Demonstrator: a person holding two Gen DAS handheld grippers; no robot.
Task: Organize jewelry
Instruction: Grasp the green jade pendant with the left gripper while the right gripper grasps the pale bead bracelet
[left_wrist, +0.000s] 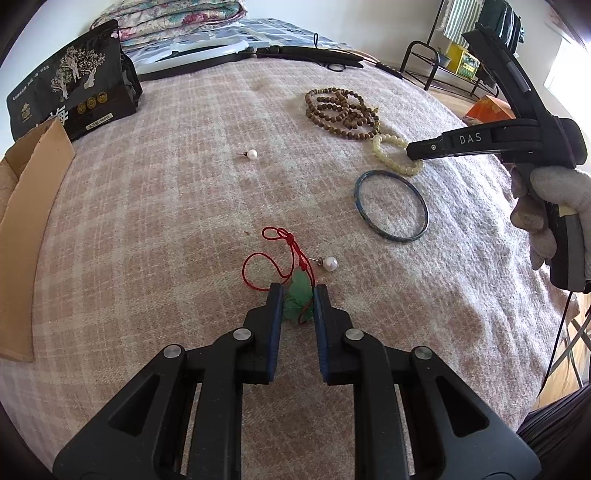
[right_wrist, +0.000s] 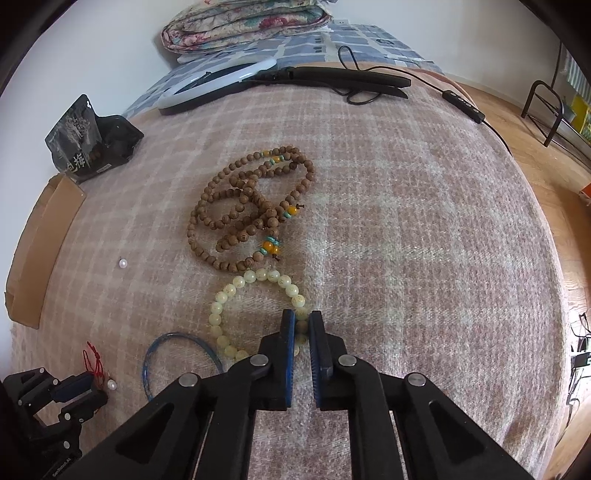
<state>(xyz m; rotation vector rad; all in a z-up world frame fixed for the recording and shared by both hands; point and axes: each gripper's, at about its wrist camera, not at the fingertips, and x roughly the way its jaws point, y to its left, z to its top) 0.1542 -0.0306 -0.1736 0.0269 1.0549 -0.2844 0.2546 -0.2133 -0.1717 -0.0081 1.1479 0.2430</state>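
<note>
On the plaid blanket, my left gripper (left_wrist: 298, 293) is shut on a green jade pendant (left_wrist: 300, 295) with a red cord (left_wrist: 275, 254). A pearl earring (left_wrist: 329, 263) lies just right of it, and another pearl earring (left_wrist: 251, 154) lies farther off. My right gripper (right_wrist: 302, 320) is shut on the pale bead bracelet (right_wrist: 236, 291), gripping its near right side; it shows in the left wrist view too (left_wrist: 388, 149). A brown wooden bead necklace (right_wrist: 251, 206) lies beyond it. A blue bangle (left_wrist: 391, 205) lies between both grippers.
A cardboard box (left_wrist: 26, 229) stands at the left edge, with a black printed pouch (left_wrist: 70, 96) behind it. A ring light (right_wrist: 218, 83) and its black stand (right_wrist: 351, 79) with cable lie at the far end. Folded quilts (right_wrist: 243, 22) sit behind.
</note>
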